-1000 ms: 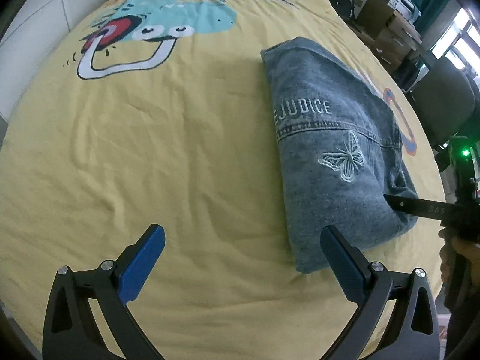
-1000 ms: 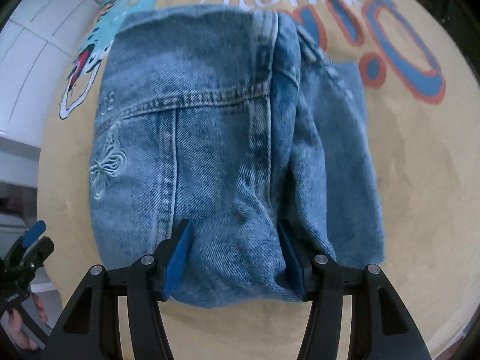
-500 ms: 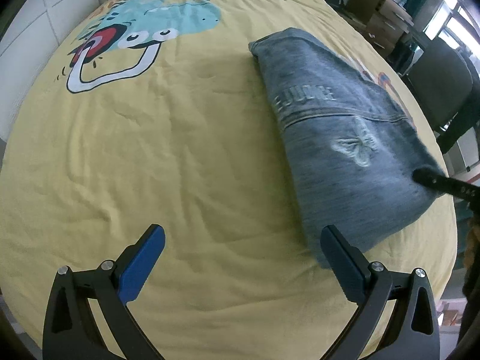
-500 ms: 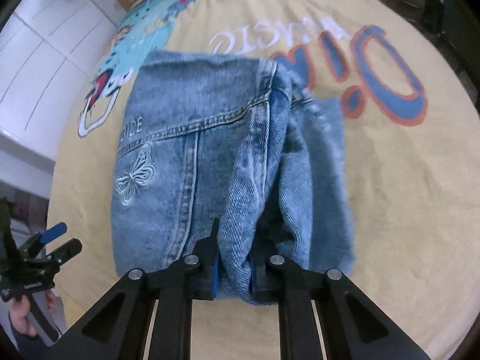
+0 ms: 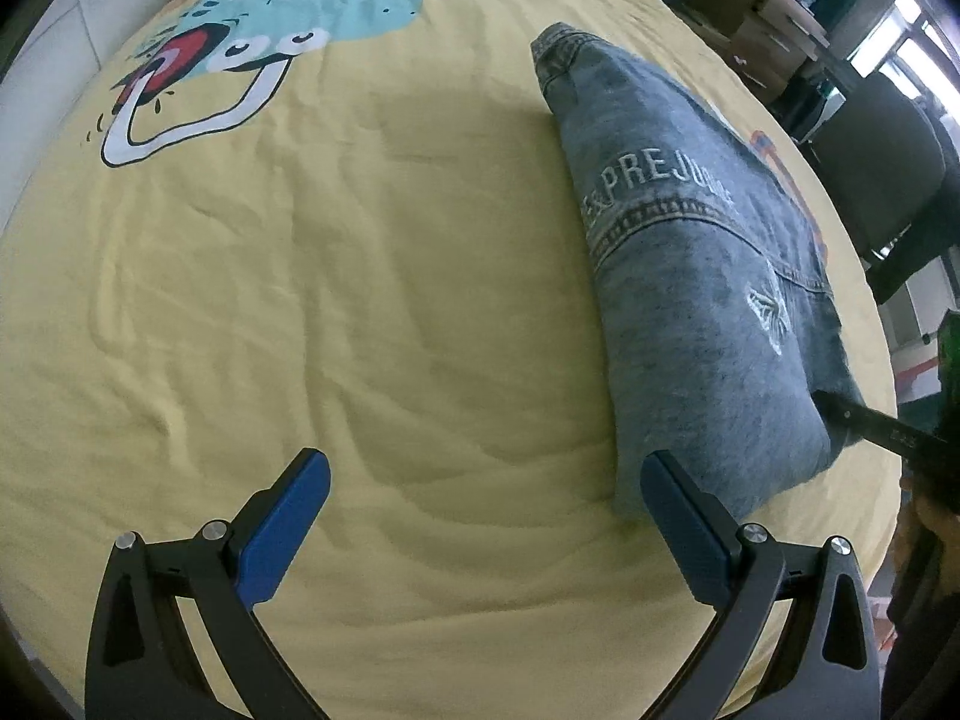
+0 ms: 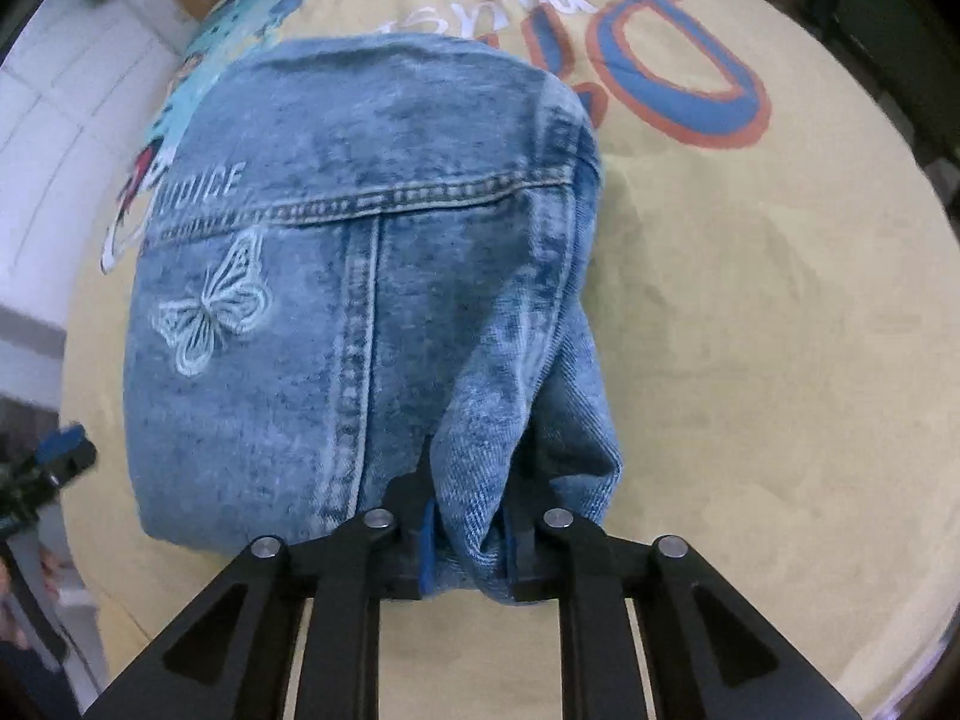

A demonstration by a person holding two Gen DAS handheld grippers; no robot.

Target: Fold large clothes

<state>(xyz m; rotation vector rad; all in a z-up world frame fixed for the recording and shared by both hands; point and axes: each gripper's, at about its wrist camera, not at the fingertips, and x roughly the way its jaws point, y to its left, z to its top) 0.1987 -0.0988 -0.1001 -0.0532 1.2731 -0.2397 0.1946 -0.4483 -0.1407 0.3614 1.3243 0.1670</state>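
Lifted since a second ago, the denim jacket (image 6: 360, 300) bunches where the right gripper (image 6: 468, 546) now clamps its near edge. It lies on a yellow printed bedspread (image 5: 360, 300); beside it the left gripper (image 5: 480, 534) gapes wide, holding nothing. A dark chair (image 5: 882, 174) and cardboard boxes (image 5: 750, 12) stand beyond the jacket.

Sheet (image 5: 360, 300): yellow, cartoon print, wrinkled.
Chair (image 5: 882, 180): dark, beside bed.
Boxes (image 5: 756, 30): cardboard, behind.

Office/lab rm: stacked boxes (image 5: 774, 18), office chair (image 5: 882, 180), printed yellow sheet (image 5: 360, 276).
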